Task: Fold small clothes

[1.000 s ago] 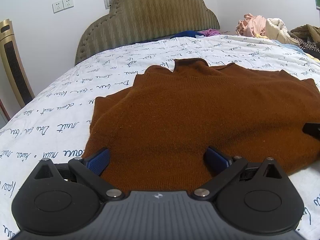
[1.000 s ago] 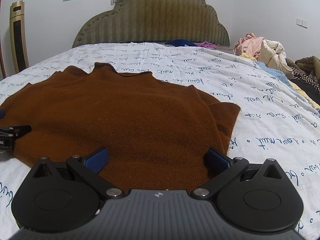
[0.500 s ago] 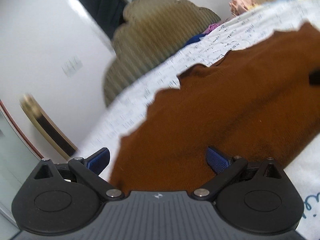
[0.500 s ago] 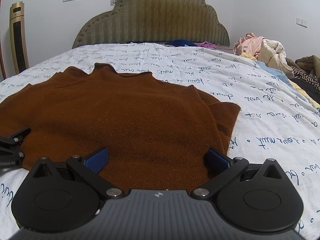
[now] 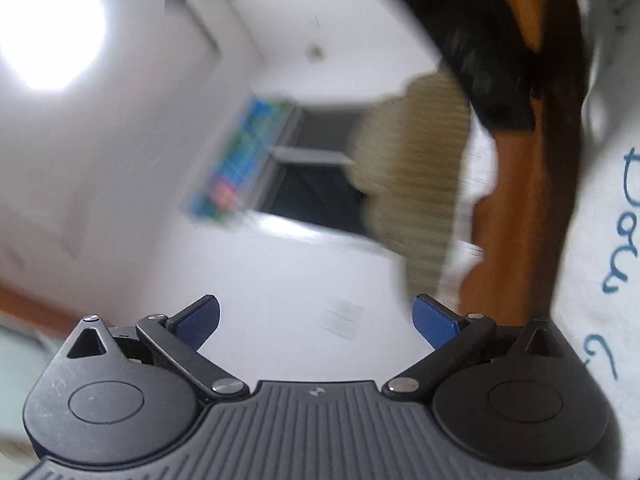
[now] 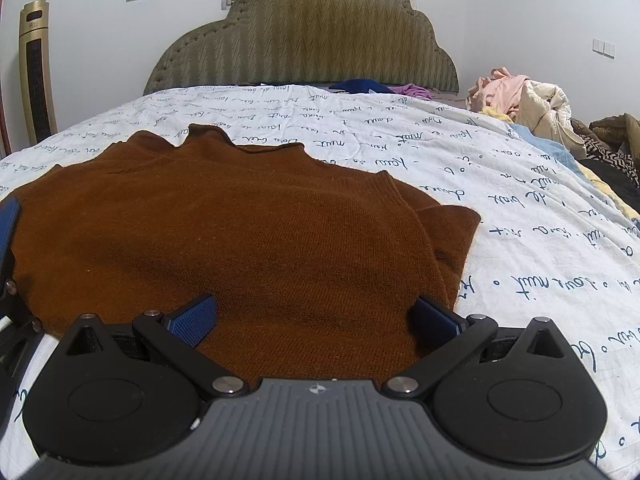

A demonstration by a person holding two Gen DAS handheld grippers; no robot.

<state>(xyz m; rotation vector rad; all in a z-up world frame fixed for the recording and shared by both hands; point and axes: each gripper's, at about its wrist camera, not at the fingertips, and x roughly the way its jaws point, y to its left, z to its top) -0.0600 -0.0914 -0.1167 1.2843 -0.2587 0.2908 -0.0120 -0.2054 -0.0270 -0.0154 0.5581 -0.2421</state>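
A rust-brown knit sweater lies spread flat on the white script-printed bedsheet, with the padded olive headboard behind it, a heap of clothes at the far right edge of the bed, and a gold tower fan by the wall. The right gripper hovers low over the sweater's near hem with its blue-padded jaws spread wide and nothing between them, and a blue pad of the left gripper pokes in at the left edge beside the sweater. The left wrist view is rolled and blurred, showing what the right does not: a ceiling light, a dark window, and the sweater as a narrow strip at the right, while the left gripper is likewise released and empty.
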